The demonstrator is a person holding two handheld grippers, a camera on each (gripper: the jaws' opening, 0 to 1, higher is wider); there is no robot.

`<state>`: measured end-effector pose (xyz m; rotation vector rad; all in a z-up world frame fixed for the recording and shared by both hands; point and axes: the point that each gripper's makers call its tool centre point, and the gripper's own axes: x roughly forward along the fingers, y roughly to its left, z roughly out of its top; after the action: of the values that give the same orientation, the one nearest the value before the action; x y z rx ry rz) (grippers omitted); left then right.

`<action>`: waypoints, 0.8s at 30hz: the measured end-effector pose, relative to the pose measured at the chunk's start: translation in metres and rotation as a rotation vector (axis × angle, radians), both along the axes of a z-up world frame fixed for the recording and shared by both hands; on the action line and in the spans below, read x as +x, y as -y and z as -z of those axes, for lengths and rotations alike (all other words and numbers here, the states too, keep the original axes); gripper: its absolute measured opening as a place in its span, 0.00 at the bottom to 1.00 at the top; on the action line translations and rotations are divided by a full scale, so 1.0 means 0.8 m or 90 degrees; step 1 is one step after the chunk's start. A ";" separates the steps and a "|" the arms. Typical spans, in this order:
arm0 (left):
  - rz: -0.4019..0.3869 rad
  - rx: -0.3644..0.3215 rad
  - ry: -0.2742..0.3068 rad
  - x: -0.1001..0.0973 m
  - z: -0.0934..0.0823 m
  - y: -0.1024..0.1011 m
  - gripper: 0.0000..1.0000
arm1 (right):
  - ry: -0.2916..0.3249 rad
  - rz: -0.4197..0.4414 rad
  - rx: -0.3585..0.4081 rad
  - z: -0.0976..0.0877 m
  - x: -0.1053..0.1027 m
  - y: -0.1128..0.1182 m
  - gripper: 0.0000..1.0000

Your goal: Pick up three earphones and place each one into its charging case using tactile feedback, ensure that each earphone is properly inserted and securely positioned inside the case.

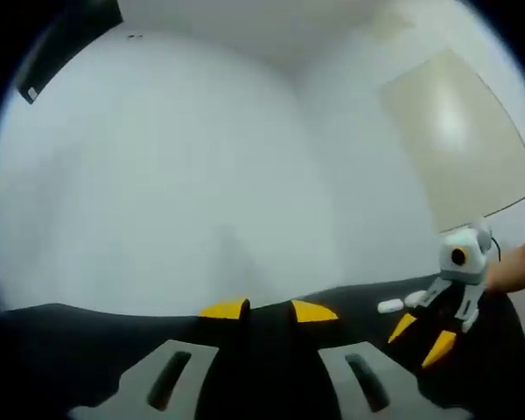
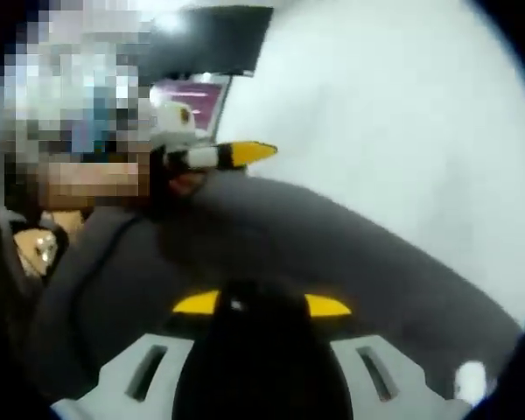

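Two small white earphones (image 1: pixel 401 304) lie on the black tabletop (image 1: pixel 87 337) at the right of the left gripper view. Just past them hovers my right gripper (image 1: pixel 422 338), held by a hand (image 1: pixel 518 267), its yellow tips apart. My left gripper (image 1: pixel 269 310) stands open low over the table, with nothing between its yellow tips. In the right gripper view my right gripper (image 2: pixel 262 304) has a black rounded case (image 2: pixel 249 337) between its jaws, both tips against its sides. My left gripper (image 2: pixel 236 156) shows at the upper left. A blurred white thing (image 2: pixel 470 381) lies at the lower right.
White walls (image 1: pixel 175 175) rise behind the table, with a beige panel (image 1: pixel 459 131) at the upper right. In the right gripper view a person's dark sleeve (image 2: pixel 114 262) crosses the left side, with a lit screen (image 2: pixel 191 101) behind.
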<state>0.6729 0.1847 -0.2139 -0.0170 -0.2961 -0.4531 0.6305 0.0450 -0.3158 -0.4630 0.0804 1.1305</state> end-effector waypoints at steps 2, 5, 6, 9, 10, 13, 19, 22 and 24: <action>-0.004 -0.011 -0.001 0.000 -0.001 -0.003 0.16 | 0.033 0.005 -0.019 -0.004 0.002 0.004 0.36; -0.006 -0.015 -0.003 0.003 -0.001 -0.006 0.16 | 0.111 0.021 -0.041 -0.018 0.006 0.012 0.36; -0.006 -0.014 -0.002 0.003 -0.001 -0.005 0.16 | 0.130 0.031 -0.039 -0.025 0.008 0.015 0.36; -0.006 -0.012 0.001 0.004 -0.002 -0.005 0.15 | 0.164 0.066 -0.016 -0.047 0.015 0.031 0.36; -0.007 -0.011 0.001 0.004 -0.002 -0.006 0.15 | 0.170 0.079 -0.007 -0.053 0.018 0.036 0.36; -0.012 -0.012 0.007 0.003 -0.004 -0.008 0.15 | 0.202 0.156 0.032 -0.091 0.041 0.074 0.36; -0.019 -0.023 0.020 0.001 -0.011 -0.015 0.15 | 0.102 0.316 0.300 -0.180 0.091 0.183 0.36; -0.018 -0.029 0.017 0.001 -0.011 -0.016 0.15 | 0.036 0.385 0.363 -0.178 0.109 0.224 0.36; -0.016 -0.029 0.017 0.001 -0.011 -0.015 0.15 | 0.025 0.390 0.329 -0.166 0.115 0.222 0.36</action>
<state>0.6734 0.1964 -0.2054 -0.0508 -0.3324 -0.4213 0.7222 -0.1326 -0.1827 0.0142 -0.0996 0.5050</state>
